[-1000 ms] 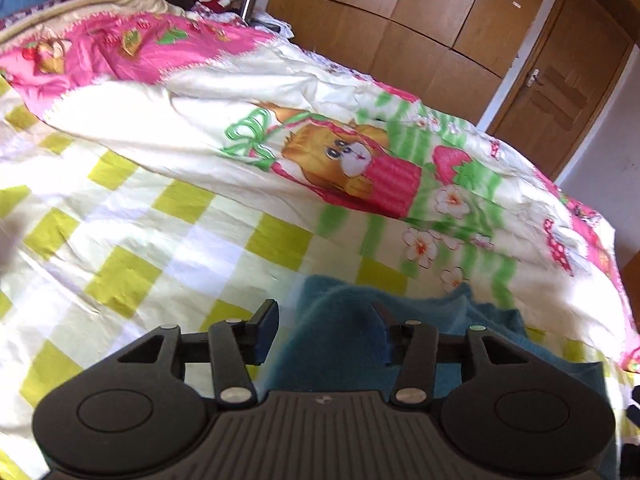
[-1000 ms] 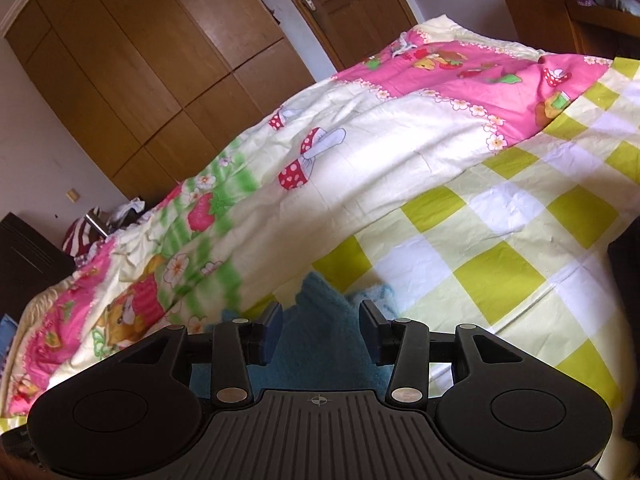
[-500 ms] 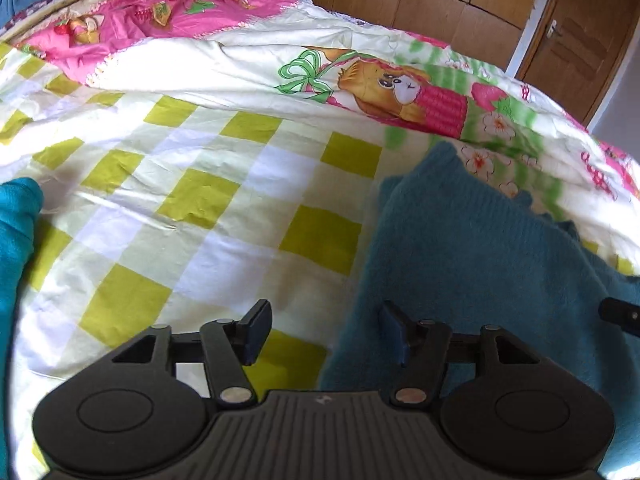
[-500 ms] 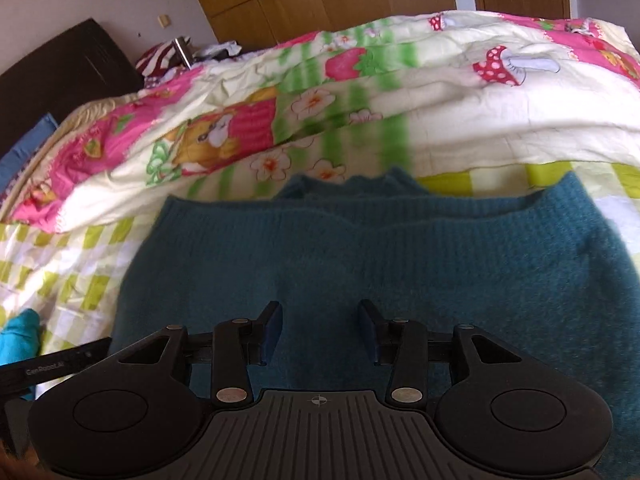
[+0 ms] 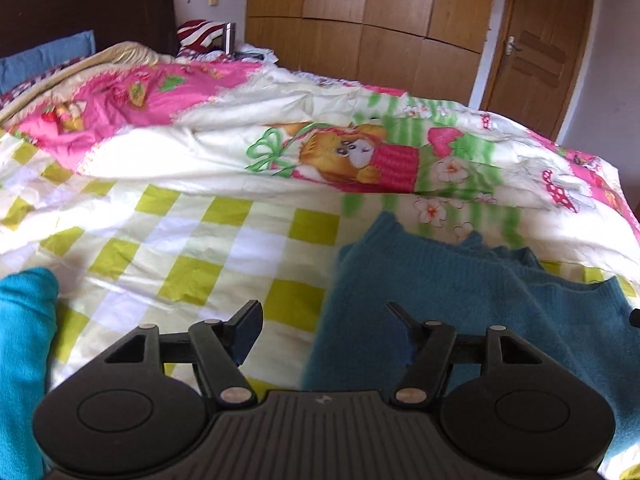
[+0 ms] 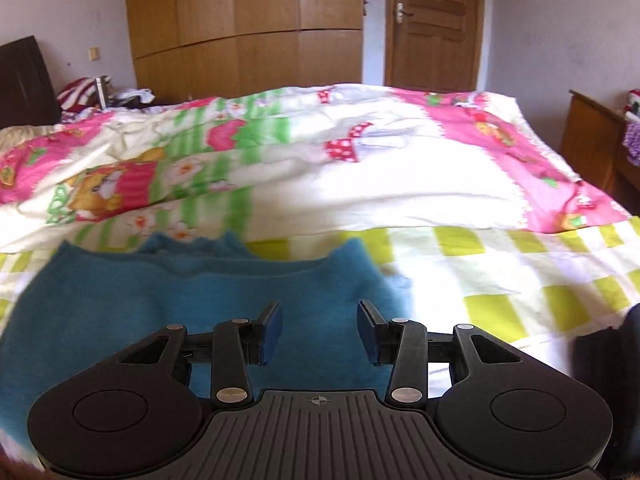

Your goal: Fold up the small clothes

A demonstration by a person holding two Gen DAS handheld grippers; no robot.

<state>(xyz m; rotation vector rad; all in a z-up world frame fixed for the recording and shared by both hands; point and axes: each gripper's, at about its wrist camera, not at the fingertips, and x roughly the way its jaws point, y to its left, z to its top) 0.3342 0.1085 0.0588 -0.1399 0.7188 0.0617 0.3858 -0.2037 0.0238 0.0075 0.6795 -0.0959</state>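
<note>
Lying flat on the bed, the teal sweater (image 5: pixel 460 292) is a fuzzy, ribbed knit with a scalloped edge at its far end; no brand, label or readable writing shows anywhere in either view. The left gripper (image 5: pixel 322 320) hangs with its jaws apart and nothing between them, straddling the sweater's left border so that one black finger sits over knit and the other over the bedspread (image 5: pixel 208 248). That cover is thin, creased cotton in yellow-green and white checks, giving way farther ahead to a print of a cartoon bear, strawberries, flowers and red mushrooms with pink borders. To the left of the left gripper lies a second, brighter turquoise garment (image 5: pixel 22 352), soft and rounded at its end. The right gripper (image 6: pixel 319 330) is likewise spread wide and empty, its blue-padded fingers (image 6: pixel 270 330) poised over the near right part of the sweater (image 6: pixel 160 308). Beyond both stand a wooden wardrobe (image 6: pixel 248 28) and a panelled door (image 6: pixel 432 20). Compared with half a second ago, both cameras have tilted up, so the sweater fills less of each view and more of the room appears.
</note>
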